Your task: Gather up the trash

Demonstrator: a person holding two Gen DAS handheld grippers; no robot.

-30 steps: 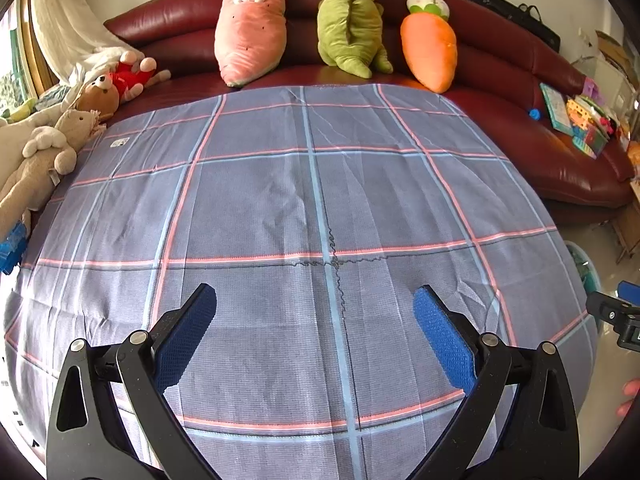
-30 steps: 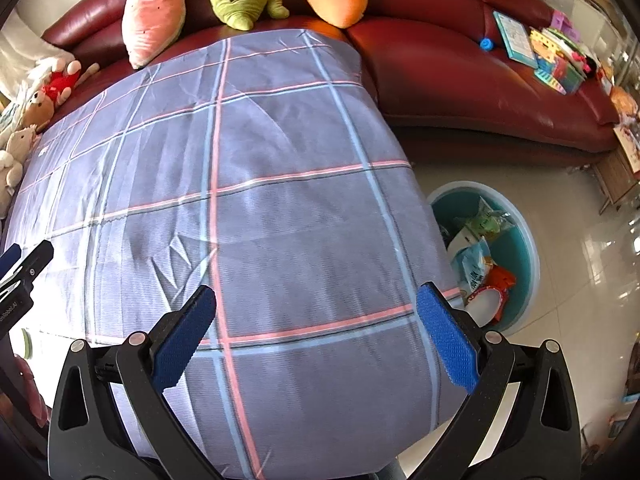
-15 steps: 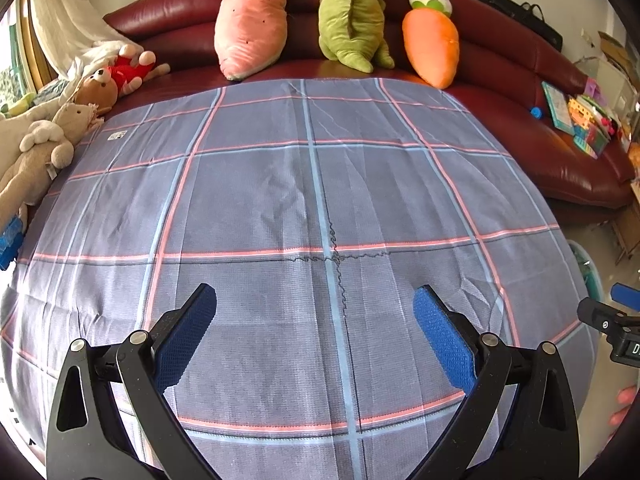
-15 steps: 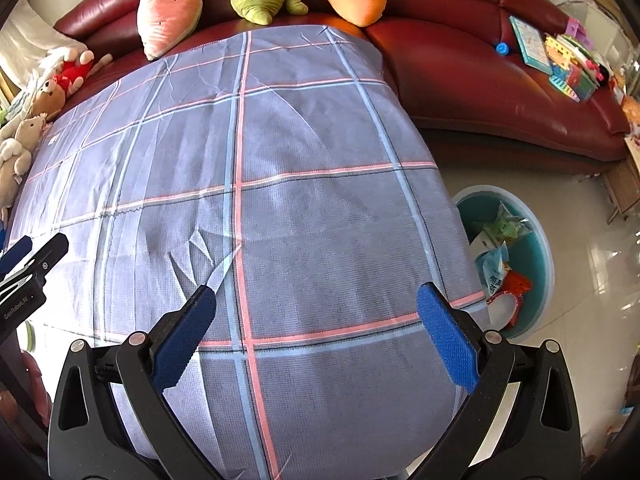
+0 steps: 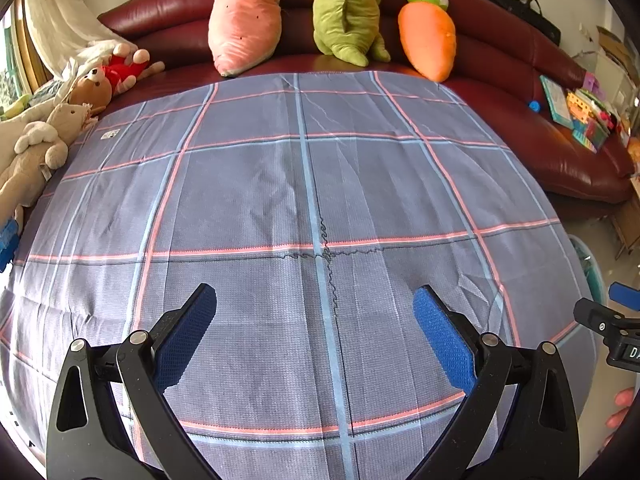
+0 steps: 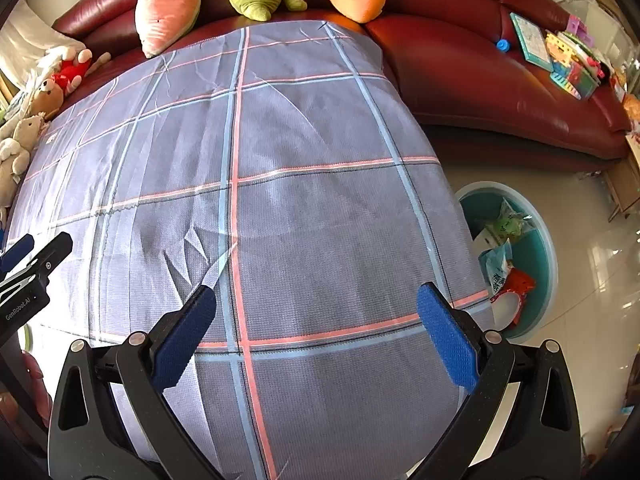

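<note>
A round teal bin [image 6: 546,256] stands on the floor right of the table and holds several wrappers [image 6: 505,264]. My right gripper [image 6: 316,328] is open and empty above the near right part of the plaid tablecloth [image 6: 304,200]. My left gripper [image 5: 316,332] is open and empty above the cloth [image 5: 280,184] near its front edge. No trash shows on the cloth. The left gripper's tip shows at the right wrist view's left edge [image 6: 36,256], and the right gripper's tip at the left wrist view's right edge [image 5: 608,320].
A dark red sofa [image 5: 560,120] wraps behind and to the right of the table. Plush toys line its back: pink [image 5: 244,16], green [image 5: 348,8], carrot [image 5: 428,28]. Teddy bears [image 5: 80,92] sit at the left. Books and toys [image 6: 560,52] lie on the right sofa seat.
Both grippers have drifted slightly back and up, so the table shows a little farther off. The jaws stay open and empty.
</note>
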